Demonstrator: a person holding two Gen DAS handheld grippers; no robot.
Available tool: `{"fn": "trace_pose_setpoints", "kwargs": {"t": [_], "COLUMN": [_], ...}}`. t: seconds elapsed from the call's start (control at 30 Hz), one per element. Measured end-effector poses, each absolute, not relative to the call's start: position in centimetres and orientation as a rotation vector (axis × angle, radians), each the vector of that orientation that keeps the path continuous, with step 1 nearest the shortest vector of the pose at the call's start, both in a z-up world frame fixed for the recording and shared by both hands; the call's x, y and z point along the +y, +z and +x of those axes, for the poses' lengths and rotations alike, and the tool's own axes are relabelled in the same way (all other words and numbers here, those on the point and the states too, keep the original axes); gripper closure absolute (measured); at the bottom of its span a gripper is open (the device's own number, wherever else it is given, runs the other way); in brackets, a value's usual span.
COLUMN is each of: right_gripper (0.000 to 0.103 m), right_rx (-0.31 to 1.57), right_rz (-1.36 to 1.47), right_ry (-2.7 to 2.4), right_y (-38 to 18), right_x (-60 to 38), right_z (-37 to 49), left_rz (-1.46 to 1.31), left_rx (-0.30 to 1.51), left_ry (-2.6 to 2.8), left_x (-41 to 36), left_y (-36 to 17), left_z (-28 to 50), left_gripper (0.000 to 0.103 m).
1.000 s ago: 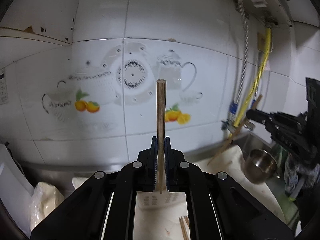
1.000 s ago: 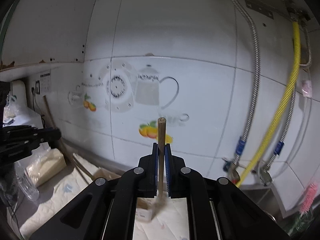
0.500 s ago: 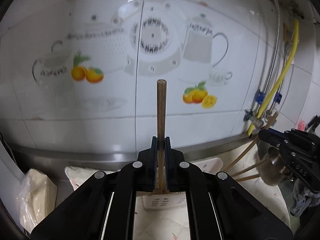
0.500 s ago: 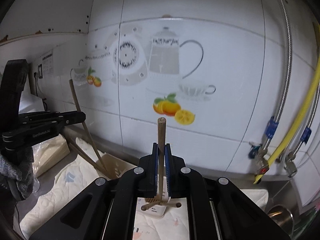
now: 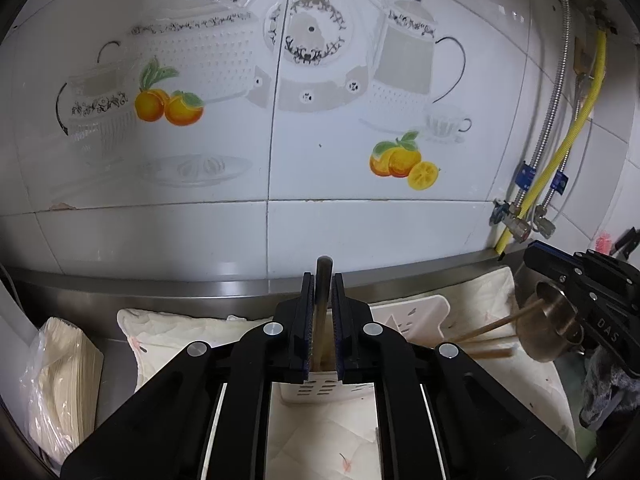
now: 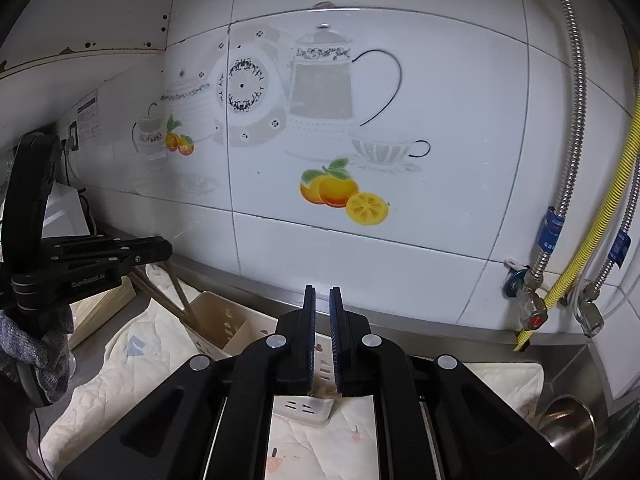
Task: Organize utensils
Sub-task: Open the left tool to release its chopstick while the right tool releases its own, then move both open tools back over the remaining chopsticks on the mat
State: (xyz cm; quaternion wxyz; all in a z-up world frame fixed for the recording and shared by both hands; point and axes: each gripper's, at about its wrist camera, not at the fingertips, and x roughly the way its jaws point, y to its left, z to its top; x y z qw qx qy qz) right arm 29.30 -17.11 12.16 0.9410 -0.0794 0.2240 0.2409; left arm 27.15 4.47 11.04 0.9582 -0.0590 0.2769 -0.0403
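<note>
Left gripper point(image 5: 322, 280): one. I see its jaws standing a little apart with a chopstick between them. The stick is smeared, so I cannot tell whether they are pinching it.
Chopstick in the left jaws point(image 5: 323, 312): one, upright, its top just clear of the jaw tips and its lower end directly above the holder.
Right gripper point(image 6: 322, 292): one. I read its jaws as parted by a narrow gap with nothing between them, poised over the holder's near corner.
Holder point(image 6: 236, 320): one pale slotted plastic box lying on the cloth, below and ahead of both grippers.
Other chopsticks point(image 5: 492, 332): I count three ends poking out of the holder's right side in the left wrist view. In the right wrist view I count two leaning up out of its far left corner, under the left gripper's tip.
Cloth point(image 6: 132, 364): one quilted cream mat under the holder, spread on the steel tabletop point(image 5: 120, 292).
Metal cup point(image 5: 556, 332): one, lying on its side right of the holder, beside the chopstick ends.
Bagged stack point(image 5: 60, 368): one clear bag of pale sheets, well left of the holder.
Hoses: one yellow hose point(image 6: 608, 208) and two braided steel hoses point(image 6: 576, 80) on the tiled wall, right of and behind the holder.
</note>
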Motion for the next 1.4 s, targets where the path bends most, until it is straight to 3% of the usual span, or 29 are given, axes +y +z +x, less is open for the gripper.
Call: {"fn": "trace_pose_setpoints", "kwargs": {"t": [0.07, 0.13, 0.2, 0.27, 0.37, 0.43, 0.5, 1.2, 1.4], "right_gripper": [0.095, 0.09, 0.087, 0.083, 0.074, 0.073, 0.068, 0.057, 0.047], "right_rx": [0.446, 0.432, 0.415, 0.396, 0.378, 0.373, 0.374, 0.633, 0.702], "right_rz": [-0.154, -0.144, -0.141, -0.141, -0.138, -0.14, -0.13, -0.165, -0.149], "right_ry": [0.487, 0.483, 0.484, 0.483, 0.489, 0.497, 0.509, 0.529, 0.518], "right_y": [12.5, 12.9, 13.3, 13.6, 13.6, 13.4, 12.9, -2.0, -5.1], "right_x": [-17.5, -18.0, -18.5, -18.9, -19.5, -19.8, -20.2, -18.9, -18.6], "right_z": [28.9, 28.3, 27.4, 26.2, 24.2, 22.9, 21.3, 13.1, 12.2], "left_rz": [-0.115, -0.101, -0.096, -0.096, -0.092, -0.097, -0.102, -0.136, -0.155], "left_rx": [0.551, 0.529, 0.515, 0.502, 0.486, 0.48, 0.476, 0.62, 0.668], "left_ry": [-0.081, -0.074, -0.08, -0.078, -0.075, -0.072, -0.072, 0.04, 0.063], "left_x": [4.3, 4.0, 3.9, 3.7, 3.6, 3.5, 3.4, 3.3, 3.4], "left_y": [11.4, 12.0, 12.4, 12.6, 12.7, 12.4, 11.8, 1.6, -0.6], "left_z": [26.6, 25.4, 24.4, 23.3, 21.5, 20.0, 18.5, 11.3, 10.9], "left_gripper": [0.079, 0.07, 0.069, 0.059, 0.056, 0.045, 0.044, 0.019, 0.015]}}
